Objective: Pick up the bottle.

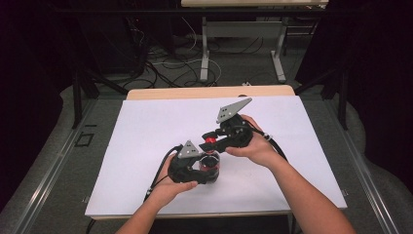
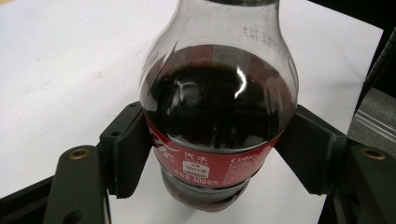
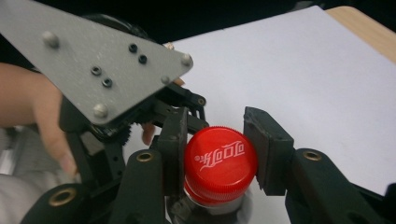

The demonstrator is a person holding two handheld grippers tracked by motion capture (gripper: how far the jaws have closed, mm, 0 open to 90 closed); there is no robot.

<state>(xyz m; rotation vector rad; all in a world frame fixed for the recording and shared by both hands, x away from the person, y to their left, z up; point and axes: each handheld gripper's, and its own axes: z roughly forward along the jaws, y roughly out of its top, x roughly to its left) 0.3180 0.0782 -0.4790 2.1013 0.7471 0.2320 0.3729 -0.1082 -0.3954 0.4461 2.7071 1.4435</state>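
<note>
Cola bottle (image 2: 219, 126) part-full, slick, rigid: left gripper (image 2: 219, 154) fingers clamped at label; right gripper (image 3: 219, 161) fingers seemingly clamped on red cap (image 3: 219, 161).

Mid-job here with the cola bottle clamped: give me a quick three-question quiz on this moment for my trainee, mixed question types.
1. True or false: the left gripper is shut on the cola bottle at its red label.
2. Multiple choice: what sits between the jaws of the right gripper? A) the bottle's base B) the red cap C) a cable
3. Short answer: what surface does the bottle stand on?

Key
1. True: both pads press the label band.
2. B: the jaws are closed on the cap from both sides.
3. A white sheet covering the wooden table.
</note>
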